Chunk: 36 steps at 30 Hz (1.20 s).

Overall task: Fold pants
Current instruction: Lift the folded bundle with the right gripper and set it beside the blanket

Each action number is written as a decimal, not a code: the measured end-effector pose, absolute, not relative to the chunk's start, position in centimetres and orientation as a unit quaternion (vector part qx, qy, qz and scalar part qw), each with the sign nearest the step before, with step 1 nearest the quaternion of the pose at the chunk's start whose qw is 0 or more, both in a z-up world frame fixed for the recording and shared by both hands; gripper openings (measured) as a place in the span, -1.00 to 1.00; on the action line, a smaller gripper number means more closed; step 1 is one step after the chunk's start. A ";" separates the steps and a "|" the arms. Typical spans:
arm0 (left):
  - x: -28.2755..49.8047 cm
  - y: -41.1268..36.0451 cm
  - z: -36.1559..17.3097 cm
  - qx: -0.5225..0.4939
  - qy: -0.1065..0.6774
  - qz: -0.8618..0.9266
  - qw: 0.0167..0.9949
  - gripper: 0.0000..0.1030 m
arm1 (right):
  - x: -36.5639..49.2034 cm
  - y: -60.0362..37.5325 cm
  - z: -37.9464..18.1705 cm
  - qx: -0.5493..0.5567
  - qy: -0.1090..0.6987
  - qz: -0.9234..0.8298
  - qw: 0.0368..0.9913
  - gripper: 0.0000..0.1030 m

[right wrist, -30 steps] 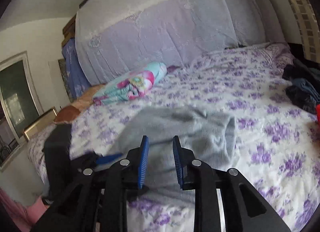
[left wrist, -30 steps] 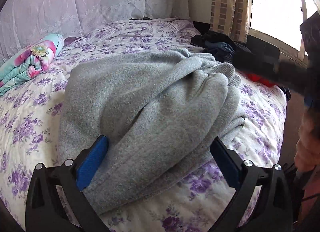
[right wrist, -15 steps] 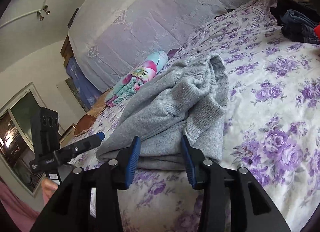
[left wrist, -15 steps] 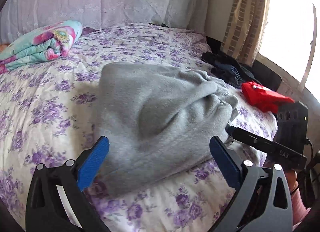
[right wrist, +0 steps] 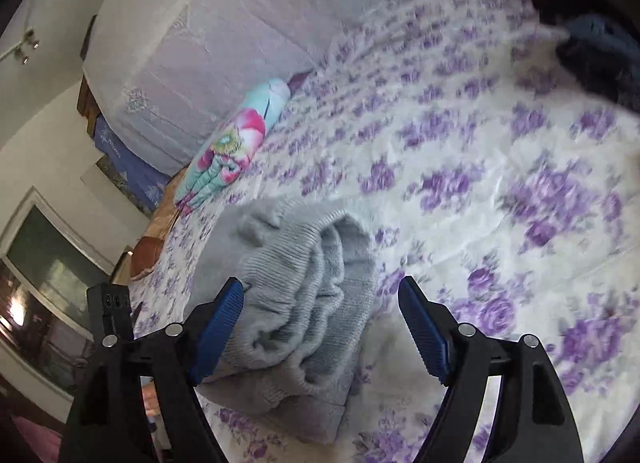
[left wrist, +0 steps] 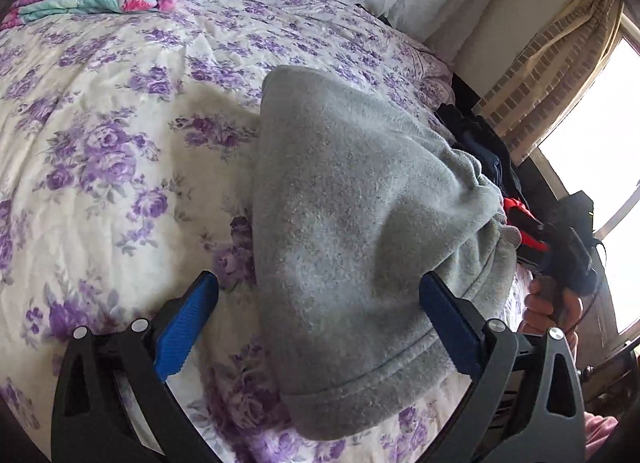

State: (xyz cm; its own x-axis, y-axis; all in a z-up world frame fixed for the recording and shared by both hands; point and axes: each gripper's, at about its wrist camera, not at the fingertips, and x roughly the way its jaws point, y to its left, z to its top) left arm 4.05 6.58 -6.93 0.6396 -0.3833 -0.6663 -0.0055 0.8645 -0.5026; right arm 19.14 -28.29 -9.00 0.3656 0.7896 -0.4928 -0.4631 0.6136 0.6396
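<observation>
Grey pants (left wrist: 352, 239) sit bundled in a folded heap on the bed (left wrist: 120, 151), both left gripper (left wrist: 316, 327) and right gripper (right wrist: 320, 327) jaws spread, gripping nothing, likely released after the fold.

1. The right tool (right wrist: 320, 327) has its two blue-padded fingers spread wide, gripping nothing.
2. Grey pants (right wrist: 296, 315) lie bunched in a folded heap on the bed (right wrist: 500, 191), their ribbed waistband facing the camera, partly between the fingers and nearer the left pad.
3. The bed's cover is white with purple flowers; much of it looks blurred.
4. A rolled floral blanket (right wrist: 236, 143) rests near the pale draped headboard (right wrist: 208, 39).
5. Dark clothes (right wrist: 596, 47) sit at the upper right.
6. The left tool (right wrist: 110, 311) shows at the lower left edge.
</observation>
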 end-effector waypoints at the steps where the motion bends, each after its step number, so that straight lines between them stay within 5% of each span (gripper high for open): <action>1: 4.5 6.4 -7.0 -0.240 0.415 -0.124 0.869 0.91 | 19.9 -27.6 -10.1 0.216 0.428 0.411 0.776 0.56; 5: 6.8 5.3 -8.1 -0.238 0.437 -0.172 0.850 0.91 | 21.5 -25.5 -11.9 0.238 0.449 0.448 0.736 0.52; 8: 7.5 5.2 -8.2 -0.261 0.435 -0.183 0.842 0.91 | 20.8 -24.0 -11.8 0.209 0.448 0.446 0.746 0.15; 11: 7.4 5.3 -7.8 -0.282 0.424 -0.199 0.837 0.91 | 20.1 -24.0 -11.0 0.200 0.437 0.452 0.751 0.01; 18: 7.5 5.9 -4.4 -0.301 0.399 -0.218 0.838 0.85 | 20.0 -23.2 -5.8 0.165 0.382 0.484 0.770 -0.09; 28: 17.4 9.8 6.3 -0.098 0.293 -0.136 0.941 0.83 | 33.2 -14.7 6.2 0.122 0.285 0.532 0.788 -0.08; 34: 26.9 14.7 -2.6 -0.159 0.385 -0.109 0.902 0.83 | 44.1 -8.2 -2.0 0.096 0.372 0.493 0.781 -0.06; 36: 28.5 15.4 -7.1 -0.177 0.425 -0.092 0.883 0.89 | 46.2 -7.2 -7.5 0.089 0.430 0.441 0.783 0.20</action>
